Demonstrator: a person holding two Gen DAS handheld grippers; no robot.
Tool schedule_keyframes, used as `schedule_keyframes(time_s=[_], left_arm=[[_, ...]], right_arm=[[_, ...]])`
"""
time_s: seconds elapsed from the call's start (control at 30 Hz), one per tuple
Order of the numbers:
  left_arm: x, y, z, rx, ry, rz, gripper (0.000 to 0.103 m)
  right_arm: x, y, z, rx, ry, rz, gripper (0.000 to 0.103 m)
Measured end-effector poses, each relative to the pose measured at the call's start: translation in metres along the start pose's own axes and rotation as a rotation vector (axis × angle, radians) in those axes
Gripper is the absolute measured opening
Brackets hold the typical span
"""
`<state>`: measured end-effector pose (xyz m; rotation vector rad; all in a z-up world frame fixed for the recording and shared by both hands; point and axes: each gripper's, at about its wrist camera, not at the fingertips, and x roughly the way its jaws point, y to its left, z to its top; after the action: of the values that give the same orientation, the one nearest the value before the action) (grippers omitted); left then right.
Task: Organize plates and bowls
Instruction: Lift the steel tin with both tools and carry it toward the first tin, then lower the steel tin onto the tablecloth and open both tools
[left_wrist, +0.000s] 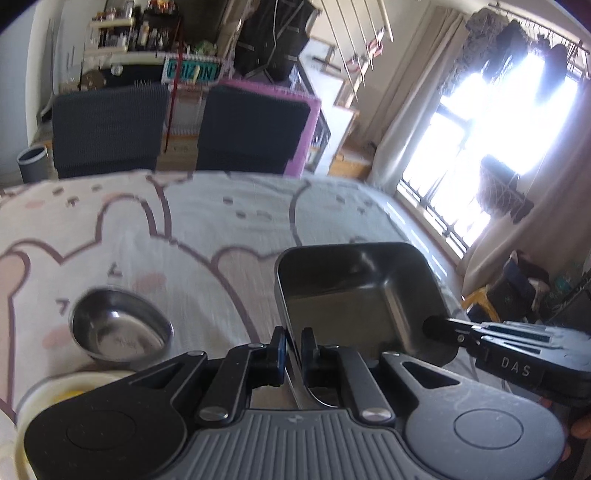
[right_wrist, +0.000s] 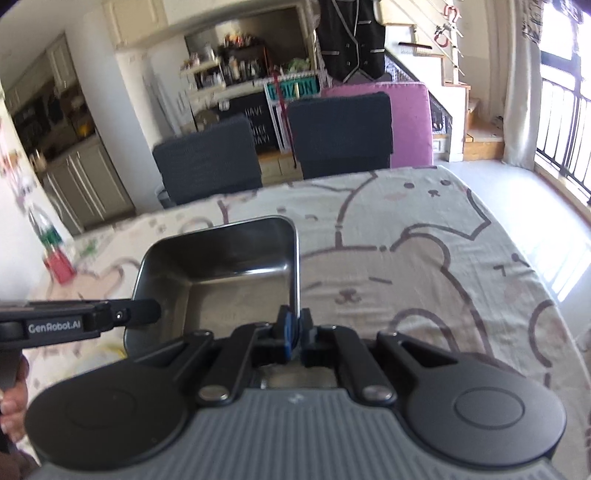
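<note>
Left wrist view: left gripper (left_wrist: 293, 345) was clamped on the near-left rim of the square metal tray (left_wrist: 354, 291), probably so both sides stayed level above the tablecloth (left_wrist: 221, 221). Round steel bowl (left_wrist: 122, 326) sat to its left, a cream plate (left_wrist: 62, 387) nearer. "DAS" read on the other tool.

Right wrist view: right gripper (right_wrist: 294, 328) pinched the tray's right rim (right_wrist: 295, 258). "GenRobot.AI" read on the left tool.
</note>
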<state>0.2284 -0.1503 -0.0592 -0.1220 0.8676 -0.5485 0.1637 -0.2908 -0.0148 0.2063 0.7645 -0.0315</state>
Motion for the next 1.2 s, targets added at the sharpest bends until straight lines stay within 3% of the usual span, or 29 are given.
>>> schedule_keyframes(time_s=[0.33, 0.6, 0.97, 1.2], left_arm=[[0.041, -0.007, -0.017, 0.048, 0.113, -0.009, 0.008], [0.06, -0.007, -0.028, 0.079, 0.182, 0.009, 0.009], [0.069, -0.011, -0.032, 0.115, 0.213, 0.018, 0.011], [0.072, -0.018, -0.035, 0.191, 0.212, 0.052, 0.012]], right_arm=[[0.009, 0.0, -0.013, -0.039, 0.095, -0.113, 0.006], [0.02, 0.003, -0.015, -0.08, 0.159, -0.15, 0.007], [0.038, 0.005, -0.016, -0.129, 0.221, -0.188, 0.007], [0.048, 0.012, -0.017, -0.178, 0.251, -0.221, 0.007]])
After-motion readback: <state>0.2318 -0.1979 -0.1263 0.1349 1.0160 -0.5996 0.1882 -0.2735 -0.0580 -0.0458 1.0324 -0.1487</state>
